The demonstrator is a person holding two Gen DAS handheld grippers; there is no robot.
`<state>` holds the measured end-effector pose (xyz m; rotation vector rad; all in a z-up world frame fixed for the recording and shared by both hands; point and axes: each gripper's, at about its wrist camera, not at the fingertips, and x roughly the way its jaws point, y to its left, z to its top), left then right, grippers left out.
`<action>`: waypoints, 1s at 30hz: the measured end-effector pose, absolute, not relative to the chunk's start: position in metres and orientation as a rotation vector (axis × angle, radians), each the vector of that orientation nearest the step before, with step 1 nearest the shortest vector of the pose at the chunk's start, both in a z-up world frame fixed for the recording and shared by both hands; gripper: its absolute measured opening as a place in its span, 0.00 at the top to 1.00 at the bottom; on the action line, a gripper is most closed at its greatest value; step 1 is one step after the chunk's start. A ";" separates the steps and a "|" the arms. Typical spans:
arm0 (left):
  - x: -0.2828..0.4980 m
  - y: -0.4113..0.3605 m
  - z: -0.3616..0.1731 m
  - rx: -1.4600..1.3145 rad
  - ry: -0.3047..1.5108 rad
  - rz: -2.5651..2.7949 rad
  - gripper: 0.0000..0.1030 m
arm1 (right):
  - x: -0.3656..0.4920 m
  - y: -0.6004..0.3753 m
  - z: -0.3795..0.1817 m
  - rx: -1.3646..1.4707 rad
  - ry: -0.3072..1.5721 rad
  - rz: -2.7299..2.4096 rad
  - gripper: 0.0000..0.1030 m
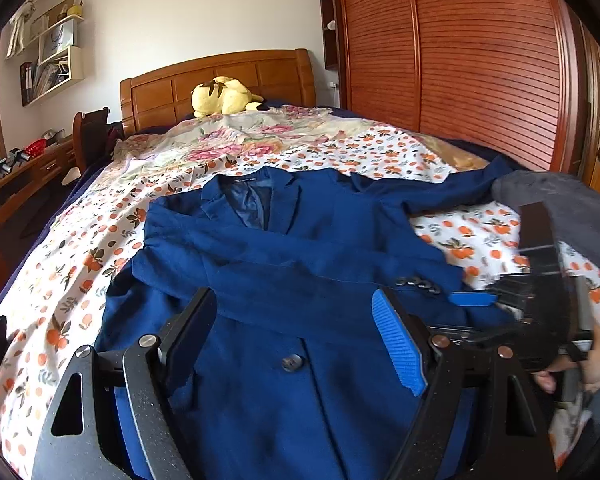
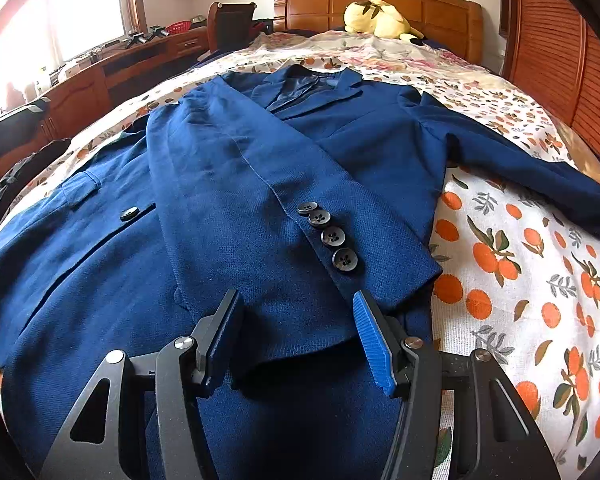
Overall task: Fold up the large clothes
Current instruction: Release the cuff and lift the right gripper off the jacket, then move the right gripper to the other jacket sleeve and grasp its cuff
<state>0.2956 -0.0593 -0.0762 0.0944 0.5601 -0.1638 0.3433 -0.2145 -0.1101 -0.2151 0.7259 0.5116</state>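
A dark blue blazer [image 1: 284,248] lies front up on the bed, collar toward the headboard. One sleeve is folded across the chest, its cuff with several black buttons [image 2: 327,236]. The other sleeve [image 2: 516,160] stretches out to the right. My left gripper [image 1: 296,312] is open and empty, hovering over the jacket's lower front near a front button [image 1: 292,362]. My right gripper [image 2: 298,312] is open and empty, just before the folded sleeve's cuff; it also shows in the left wrist view [image 1: 472,299] at the right, held by a hand.
The bed carries an orange-print sheet [image 2: 520,280] and a floral cover [image 1: 228,140]. A yellow plush toy [image 1: 224,96] lies by the wooden headboard [image 1: 220,80]. A wooden wardrobe [image 1: 460,48] stands right of the bed, a desk [image 2: 100,80] and chair [image 2: 232,16] left.
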 end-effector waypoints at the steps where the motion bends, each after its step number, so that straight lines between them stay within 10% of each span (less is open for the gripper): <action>1: 0.298 -0.058 -0.078 0.093 0.558 -0.167 0.22 | 0.343 -0.214 -0.110 -0.218 0.725 0.510 0.43; 24: 0.319 -0.041 -0.126 0.007 0.582 -0.256 0.22 | 0.391 -0.283 -0.039 -0.168 0.638 0.334 0.43; 30: 0.317 -0.039 -0.127 0.005 0.575 -0.249 0.22 | 0.472 -0.328 -0.034 -0.106 0.690 0.179 0.26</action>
